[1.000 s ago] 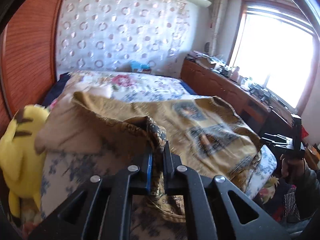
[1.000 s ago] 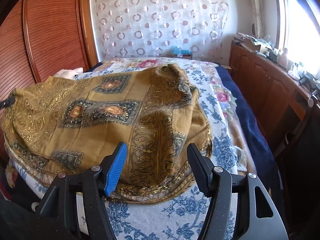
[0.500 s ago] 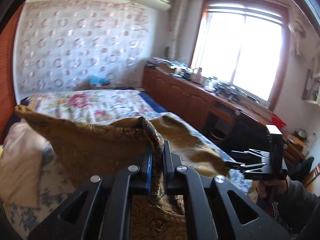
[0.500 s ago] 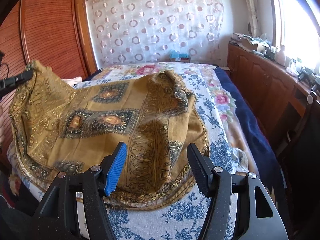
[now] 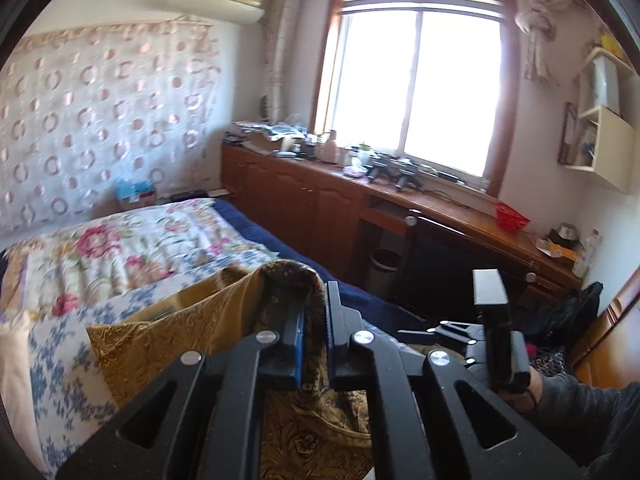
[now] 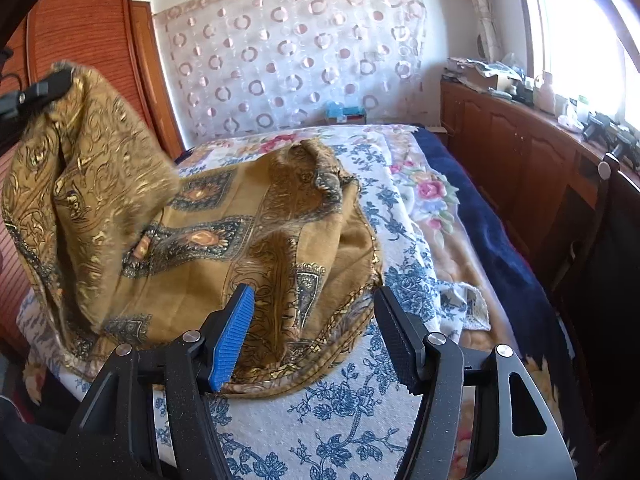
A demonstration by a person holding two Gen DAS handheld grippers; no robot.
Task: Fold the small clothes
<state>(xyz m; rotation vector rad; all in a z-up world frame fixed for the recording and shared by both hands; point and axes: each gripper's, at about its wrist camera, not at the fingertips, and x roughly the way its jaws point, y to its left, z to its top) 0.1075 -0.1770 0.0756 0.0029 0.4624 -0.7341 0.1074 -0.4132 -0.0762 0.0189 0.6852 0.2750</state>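
Left gripper (image 5: 313, 338): matte black plastic arms with triangular cut-outs, round silver screw heads at the joints, and a ribbed blue pad lining one of its fingers (image 5: 297, 344). Right gripper (image 6: 312, 340): the same grainy black frame and silver screws, with one blue ribbed pad and one black textured finger. The person's right hand (image 5: 524, 390) emerges from a dark grey sleeve (image 5: 580, 412).

left tool (image 5: 313, 344) | raised, swung windowward | scarf (image 6: 240, 232) edge lifted higher

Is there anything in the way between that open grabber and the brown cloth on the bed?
Nothing visible. The right gripper hangs open just over the near hem of the brown cloth, with only bare blue-flowered bedspread beneath.
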